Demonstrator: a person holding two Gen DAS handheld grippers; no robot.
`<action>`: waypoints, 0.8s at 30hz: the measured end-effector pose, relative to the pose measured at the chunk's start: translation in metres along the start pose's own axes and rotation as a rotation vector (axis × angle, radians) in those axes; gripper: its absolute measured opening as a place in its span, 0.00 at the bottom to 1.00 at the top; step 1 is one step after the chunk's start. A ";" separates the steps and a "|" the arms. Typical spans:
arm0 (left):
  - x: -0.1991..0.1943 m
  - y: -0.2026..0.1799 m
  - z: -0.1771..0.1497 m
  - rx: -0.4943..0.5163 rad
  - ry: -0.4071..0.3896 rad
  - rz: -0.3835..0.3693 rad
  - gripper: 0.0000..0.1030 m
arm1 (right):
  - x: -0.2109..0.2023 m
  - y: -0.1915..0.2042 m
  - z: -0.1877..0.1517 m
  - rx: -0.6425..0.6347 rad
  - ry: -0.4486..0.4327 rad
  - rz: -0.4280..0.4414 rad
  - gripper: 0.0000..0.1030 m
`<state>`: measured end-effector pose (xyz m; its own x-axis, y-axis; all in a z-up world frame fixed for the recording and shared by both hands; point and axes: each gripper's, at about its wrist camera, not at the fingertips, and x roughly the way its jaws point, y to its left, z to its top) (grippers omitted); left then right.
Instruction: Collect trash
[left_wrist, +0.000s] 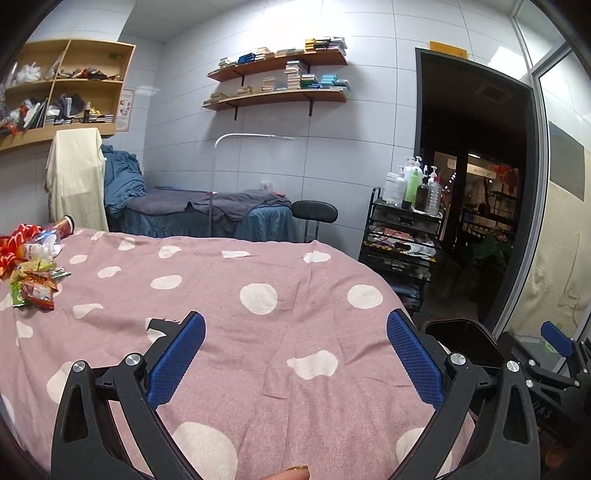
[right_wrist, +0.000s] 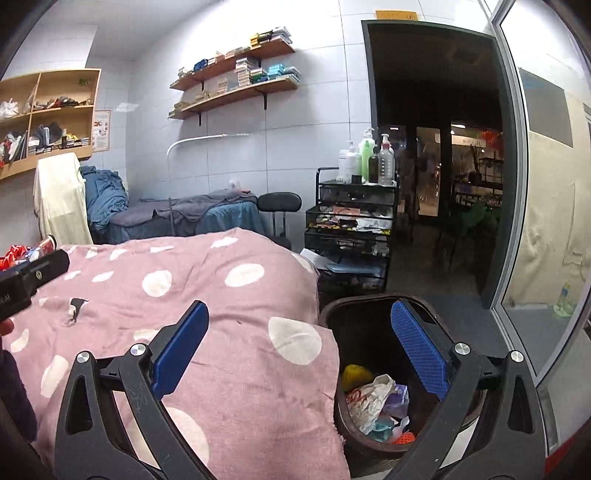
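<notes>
Trash (left_wrist: 31, 273) lies far left of both grippers' spread, empty fingers (left_wrist: 177, 363)

a beauty or massage salon room: treatment beds (left_wrist: 207, 210) under covers, a cart (right_wrist: 351, 221) topped with pump bottles (right_wrist: 365, 155), wall shelves (left_wrist: 277, 77) of boxed products, tiled walls.

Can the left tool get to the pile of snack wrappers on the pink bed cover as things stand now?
Probably yes. The left tool is open and empty, and only bare polka-dot cover lies between it and the snack wrappers far to its left. It would have to travel well left first.
</notes>
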<state>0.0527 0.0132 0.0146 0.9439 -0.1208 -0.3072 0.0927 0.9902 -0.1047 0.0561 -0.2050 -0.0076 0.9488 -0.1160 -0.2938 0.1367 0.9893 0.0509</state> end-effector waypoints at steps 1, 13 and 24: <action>-0.001 0.002 0.000 0.003 -0.002 0.003 0.95 | -0.002 0.000 0.001 0.005 -0.004 0.001 0.95; -0.003 -0.002 -0.001 0.001 -0.016 -0.005 0.95 | -0.012 0.001 0.006 0.030 -0.001 0.020 0.95; -0.003 -0.002 -0.001 -0.005 -0.013 -0.009 0.95 | -0.010 0.002 0.006 0.030 0.008 0.023 0.95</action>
<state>0.0494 0.0120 0.0150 0.9471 -0.1284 -0.2942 0.0992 0.9887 -0.1122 0.0489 -0.2029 0.0010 0.9496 -0.0925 -0.2995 0.1236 0.9886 0.0864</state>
